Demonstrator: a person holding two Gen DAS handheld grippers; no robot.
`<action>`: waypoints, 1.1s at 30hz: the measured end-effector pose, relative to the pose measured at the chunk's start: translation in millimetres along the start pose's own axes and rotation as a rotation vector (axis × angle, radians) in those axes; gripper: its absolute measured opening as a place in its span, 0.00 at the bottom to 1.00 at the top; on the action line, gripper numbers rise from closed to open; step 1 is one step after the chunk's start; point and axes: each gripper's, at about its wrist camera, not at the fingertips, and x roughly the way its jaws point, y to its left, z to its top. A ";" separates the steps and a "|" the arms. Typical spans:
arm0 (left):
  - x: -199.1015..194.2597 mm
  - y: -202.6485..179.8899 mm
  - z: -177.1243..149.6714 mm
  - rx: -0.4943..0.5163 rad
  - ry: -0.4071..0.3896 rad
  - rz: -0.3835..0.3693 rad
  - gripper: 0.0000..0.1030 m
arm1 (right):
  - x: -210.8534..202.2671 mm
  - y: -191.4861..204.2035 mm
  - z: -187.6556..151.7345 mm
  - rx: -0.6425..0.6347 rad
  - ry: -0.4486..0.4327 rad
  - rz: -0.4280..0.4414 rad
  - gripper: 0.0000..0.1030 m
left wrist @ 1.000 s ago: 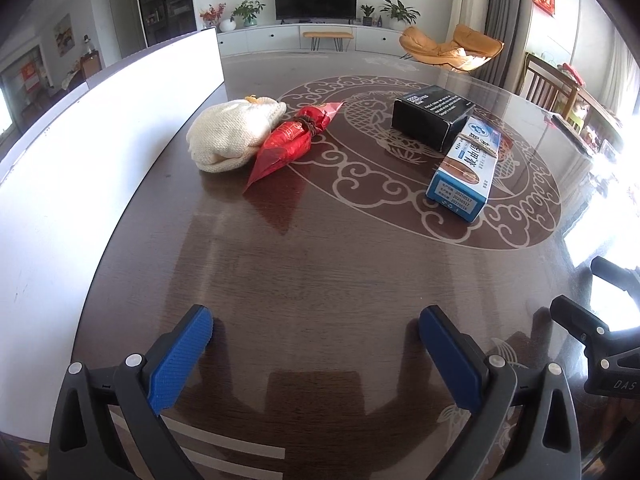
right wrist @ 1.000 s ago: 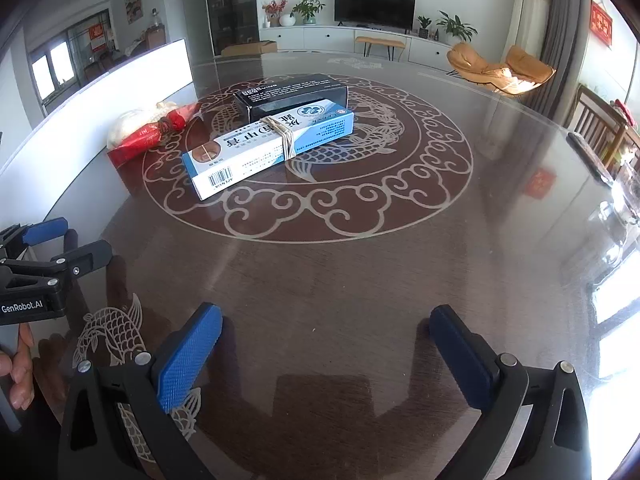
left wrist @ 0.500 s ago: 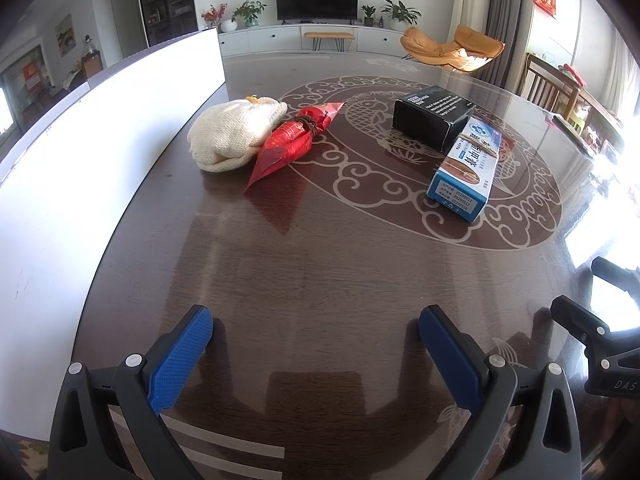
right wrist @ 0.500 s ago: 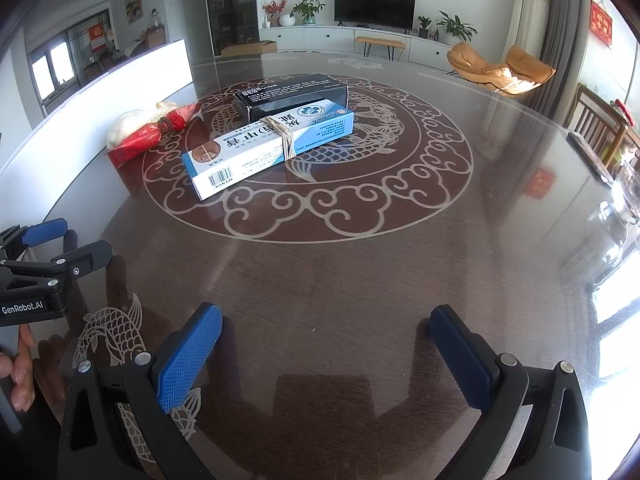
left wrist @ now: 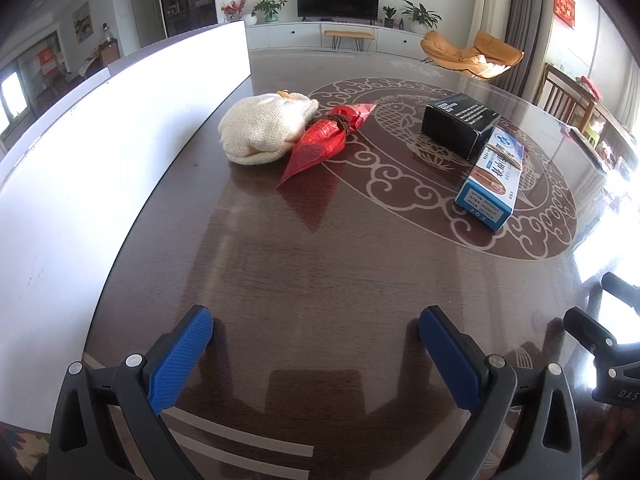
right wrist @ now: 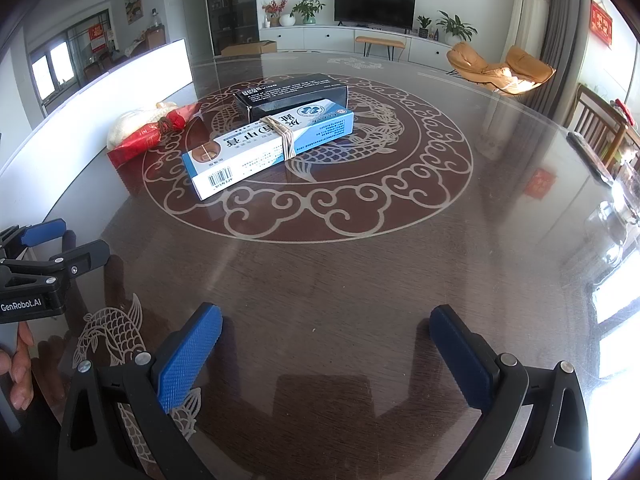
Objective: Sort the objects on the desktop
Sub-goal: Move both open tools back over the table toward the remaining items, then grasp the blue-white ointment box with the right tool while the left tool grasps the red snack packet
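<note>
Both my left gripper and right gripper have fingers wide apart, holding nothing. I would approach the blue box first, squarely across its narrow sides.

Living room, white walls. Flat television mounted on far wall above long white low cabinet. Potted plants and red flowers on cabinet top. Wooden bench in front of cabinet. Tan lounge chair near grey curtain at right. Red wall hanging beyond curtain. Dark glass-fronted cabinet at left. Wooden dining chair at right edge. Round dark wood table, glossy, with pale fish-and-cloud inlay. White board upright along table's left side. Strong daylight from windows, glare at right.
</note>
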 end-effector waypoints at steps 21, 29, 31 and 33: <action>3.4 6.0 2.2 -0.028 -0.012 0.022 1.00 | 88.3 44.2 136.6 0.151 0.142 -0.012 0.99; 3.0 5.1 0.2 -0.029 -0.009 0.023 1.00 | 65.7 33.4 97.5 0.010 0.023 -0.012 0.52; 2.0 4.8 -0.9 -0.030 -0.001 0.022 1.00 | 54.1 27.1 79.2 -0.009 0.015 -0.001 0.49; 2.7 4.2 0.8 -0.025 0.008 0.019 1.00 | 42.8 22.8 59.8 -0.031 -0.003 0.012 0.49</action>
